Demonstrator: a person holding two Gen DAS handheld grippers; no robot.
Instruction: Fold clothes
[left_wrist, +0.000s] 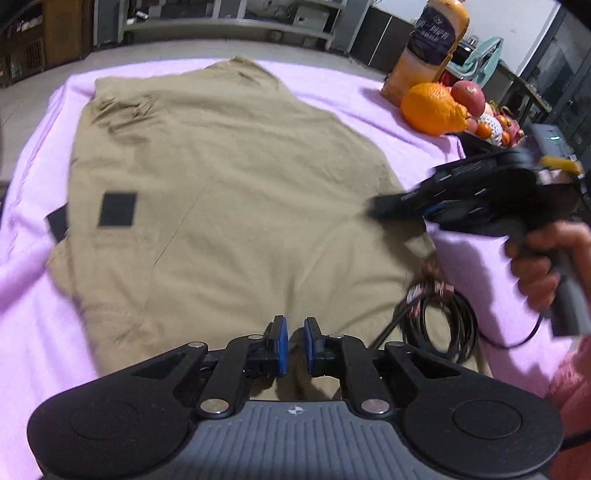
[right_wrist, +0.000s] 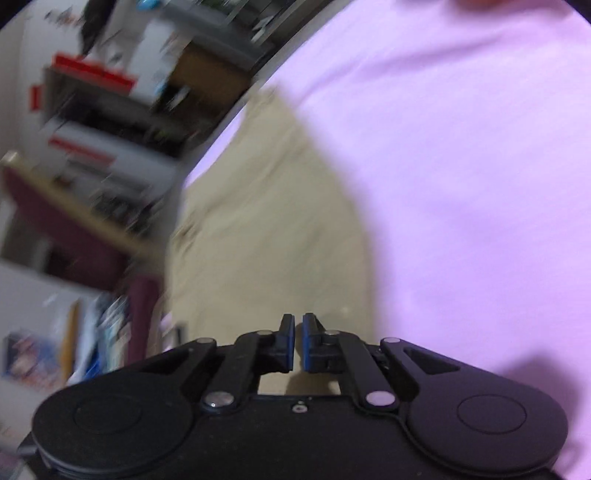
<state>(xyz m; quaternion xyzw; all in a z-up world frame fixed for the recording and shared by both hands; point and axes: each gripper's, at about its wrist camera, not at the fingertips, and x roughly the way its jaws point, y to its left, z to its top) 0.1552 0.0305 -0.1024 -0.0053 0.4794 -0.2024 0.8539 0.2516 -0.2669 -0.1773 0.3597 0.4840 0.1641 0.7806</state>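
A tan garment (left_wrist: 229, 192) is spread flat on a lilac cloth (left_wrist: 37, 332) that covers the work surface; a dark square patch (left_wrist: 117, 209) is seen on its left part, and some creases near its far left corner. In the left wrist view the left gripper (left_wrist: 295, 345) is held low over the garment's near edge, its blue pads (left_wrist: 282, 345) drawn close together with only a narrow gap — no fabric is seen caught between them. The right gripper (right_wrist: 298, 341) is likewise nearly closed and empty, its pads almost touching above the tan cloth near its edge (that view is blurred). From the left camera the right gripper is seen at the garment's right side, gripped by a hand (left_wrist: 535, 266) in a pink sleeve (left_wrist: 572, 398). A coil of black cable (left_wrist: 439, 325) lies at the garment's near right corner. At the far right a heap of fruit (left_wrist: 443, 107) and a tall orange package (left_wrist: 432, 48) stand — well apart from the garment.
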